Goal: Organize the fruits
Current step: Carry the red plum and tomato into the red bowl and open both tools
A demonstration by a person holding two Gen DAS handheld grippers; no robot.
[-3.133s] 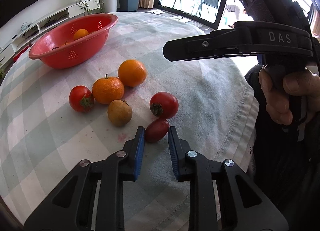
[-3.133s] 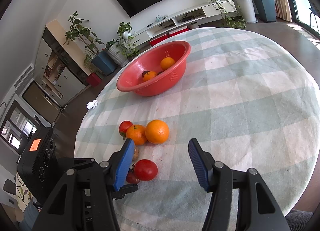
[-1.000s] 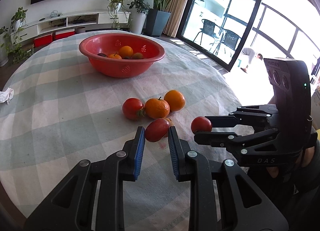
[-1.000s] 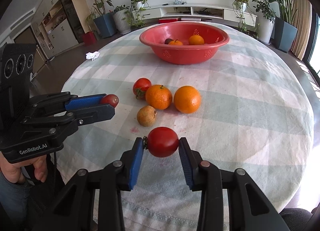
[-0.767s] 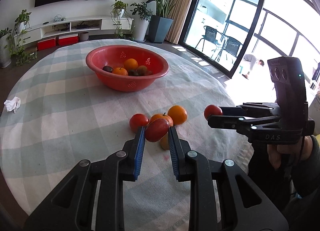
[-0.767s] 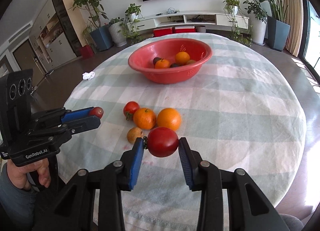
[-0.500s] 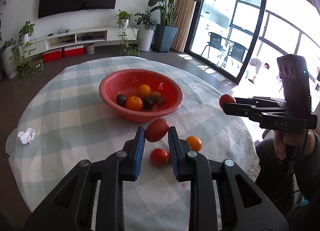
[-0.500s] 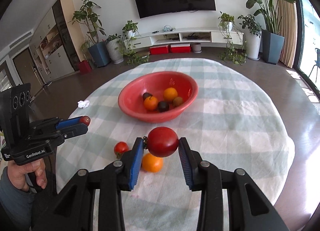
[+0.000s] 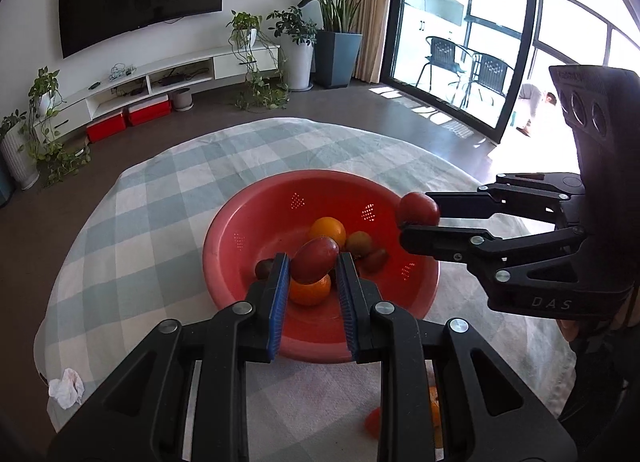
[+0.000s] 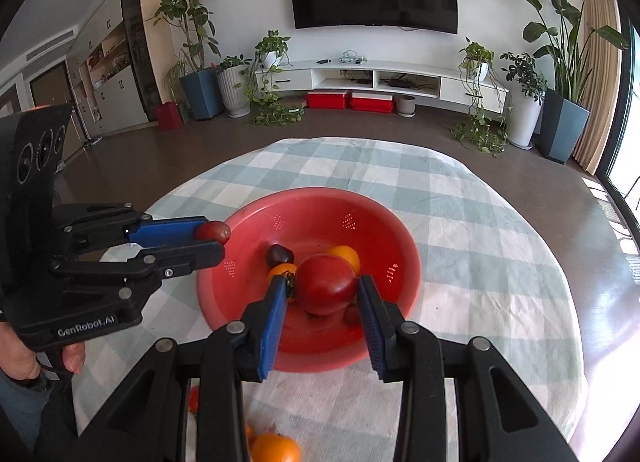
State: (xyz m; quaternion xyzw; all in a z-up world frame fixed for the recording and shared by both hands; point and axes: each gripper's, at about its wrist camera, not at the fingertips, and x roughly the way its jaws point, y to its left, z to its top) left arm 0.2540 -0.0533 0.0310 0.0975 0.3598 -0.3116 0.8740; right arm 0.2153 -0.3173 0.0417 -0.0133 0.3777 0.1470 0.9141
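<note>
My left gripper (image 9: 311, 266) is shut on a small oval dark-red tomato (image 9: 314, 264) and hangs over the near side of the red basket (image 9: 248, 221). My right gripper (image 10: 322, 289) is shut on a round red tomato (image 10: 326, 289), also above the red basket (image 10: 372, 217). Each gripper shows in the other's view: the right gripper (image 9: 416, 217) at the basket's right rim, the left gripper (image 10: 214, 236) at its left rim. Several fruits lie inside, among them an orange (image 9: 327, 230) and a dark plum (image 10: 279, 254).
The round table carries a green-and-white checked cloth (image 10: 480, 262). Loose oranges (image 10: 276, 446) and a tomato (image 9: 372, 422) lie on it near me, partly hidden by the fingers. A crumpled tissue (image 9: 66, 388) sits at the left table edge. Plants, a TV shelf and glass doors stand beyond.
Both grippers have risen and travelled forward from the loose fruit to above the basket, each still holding its tomato. The basket now fills the middle of both views.
</note>
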